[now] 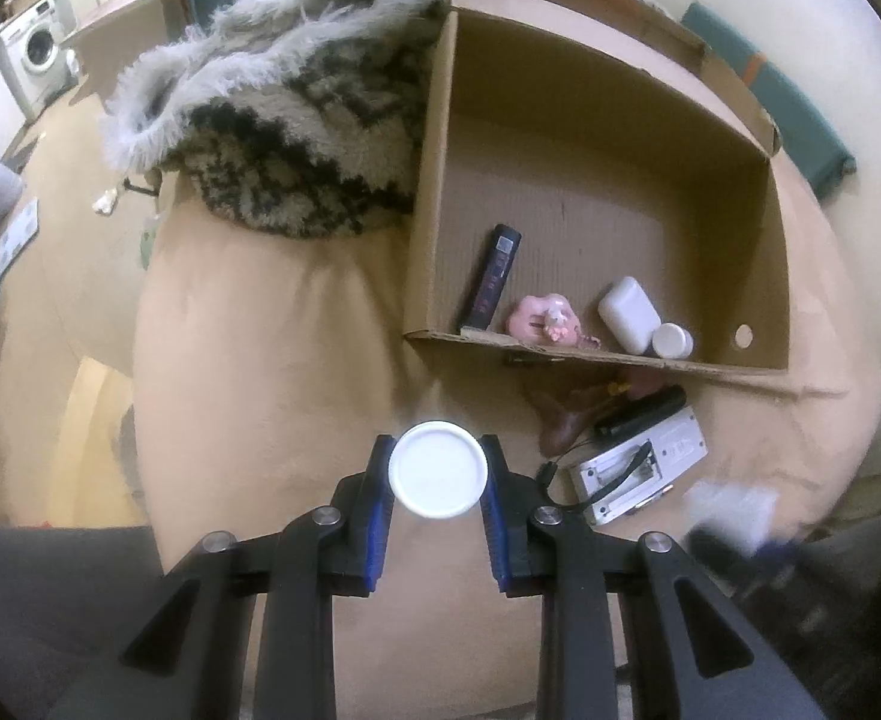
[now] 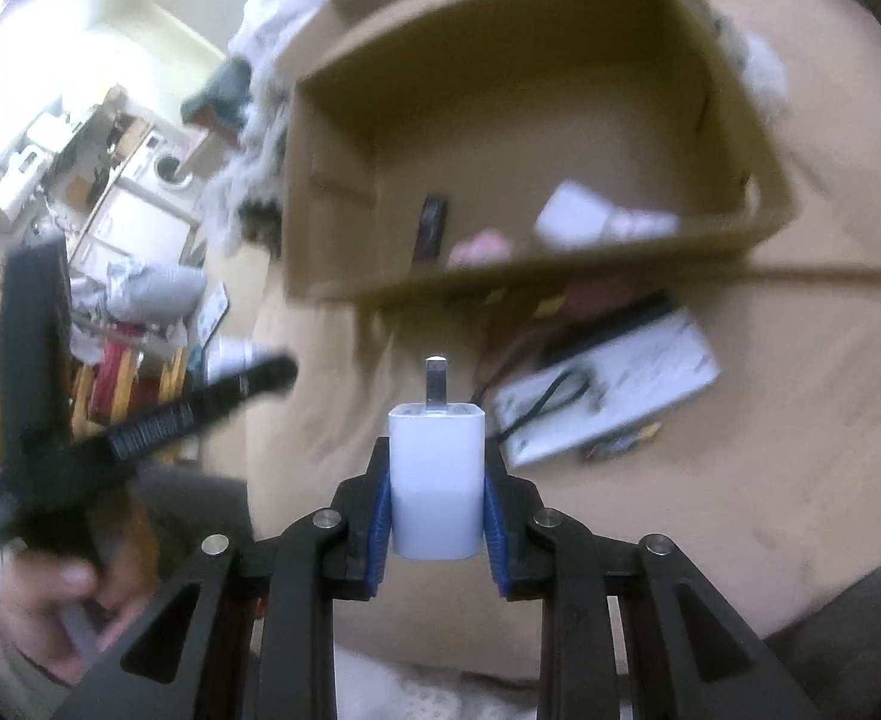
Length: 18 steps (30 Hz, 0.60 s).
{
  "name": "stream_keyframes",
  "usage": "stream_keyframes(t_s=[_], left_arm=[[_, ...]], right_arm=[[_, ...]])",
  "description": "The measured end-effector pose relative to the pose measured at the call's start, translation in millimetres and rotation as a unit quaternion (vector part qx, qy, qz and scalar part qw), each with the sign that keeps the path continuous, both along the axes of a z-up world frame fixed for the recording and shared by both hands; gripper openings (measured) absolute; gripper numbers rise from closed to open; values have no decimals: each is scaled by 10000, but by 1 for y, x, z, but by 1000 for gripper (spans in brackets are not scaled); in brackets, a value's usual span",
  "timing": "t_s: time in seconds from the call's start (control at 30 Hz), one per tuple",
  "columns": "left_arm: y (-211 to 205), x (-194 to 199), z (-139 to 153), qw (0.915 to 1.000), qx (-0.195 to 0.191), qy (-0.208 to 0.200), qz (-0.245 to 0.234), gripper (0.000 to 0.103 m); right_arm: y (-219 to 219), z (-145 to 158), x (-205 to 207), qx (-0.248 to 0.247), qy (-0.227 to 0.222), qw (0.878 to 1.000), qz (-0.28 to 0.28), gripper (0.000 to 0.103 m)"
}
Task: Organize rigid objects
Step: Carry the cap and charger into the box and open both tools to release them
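Observation:
My left gripper [image 1: 438, 471] is shut on a white round cap [image 1: 438, 469], held over the beige cover. My right gripper [image 2: 437, 480] is shut on a white plug charger [image 2: 437, 474], prongs pointing away. This view is motion-blurred. Ahead stands an open cardboard box [image 1: 590, 355], [image 2: 560, 270]. It holds a slim black device [image 1: 491, 276], a pink figurine [image 1: 551, 315], a white case [image 1: 627, 312] and a small white-capped jar [image 1: 671, 341]. In front of the box lie a white flat device with a black cable [image 1: 638, 468], [image 2: 608, 396], a black cylinder [image 1: 641, 411] and a brown object [image 1: 566, 420].
A shaggy black-and-white throw [image 1: 296, 138] lies left of the box on the beige cover [image 1: 260, 390]. A teal item [image 1: 788, 114] sits behind the box. A washing machine [image 1: 38, 51] stands far left. A person's hand [image 2: 50, 606] shows at the lower left of the right wrist view.

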State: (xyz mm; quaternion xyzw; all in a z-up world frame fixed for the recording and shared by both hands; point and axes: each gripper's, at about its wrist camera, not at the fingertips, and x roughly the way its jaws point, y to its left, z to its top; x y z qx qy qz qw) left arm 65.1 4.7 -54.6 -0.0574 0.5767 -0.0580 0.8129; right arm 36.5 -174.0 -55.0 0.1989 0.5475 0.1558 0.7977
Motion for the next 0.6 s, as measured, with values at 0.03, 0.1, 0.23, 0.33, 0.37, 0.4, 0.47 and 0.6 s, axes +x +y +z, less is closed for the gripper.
stream_keyframes(t_s=[0.03, 0.1, 0.23, 0.33, 0.37, 0.4, 0.47, 0.6], left_arm=[[-1, 0, -1, 10000, 41, -19, -10, 24], [-3, 1, -1, 9999, 115, -42, -23, 24], [-9, 5, 8, 9995, 228, -202, -92, 24], [-18, 11, 23, 9985, 282, -426, -182, 24], [-21, 13, 28, 9981, 287, -483, -235, 24], [-26, 16, 32, 9978, 292, -523, -297, 24], [-33, 26, 37, 9972, 302, -561, -385, 24], [-46, 54, 39, 9958, 482, -607, -482, 24]], right_arm=[[-8, 4, 4, -24, -44, 10000, -31, 28], [-21, 8, 19, -29, -55, 9999, -126, 28], [-38, 13, 50, -72, -174, 9996, -191, 28], [-46, 22, 65, -139, -277, 9994, -148, 28], [-47, 23, 73, -152, -308, 9993, -123, 28], [-46, 24, 79, -159, -333, 9993, -103, 28], [-44, 26, 91, -207, -382, 9990, -38, 28], [-40, 24, 115, -355, -432, 9984, 122, 28]])
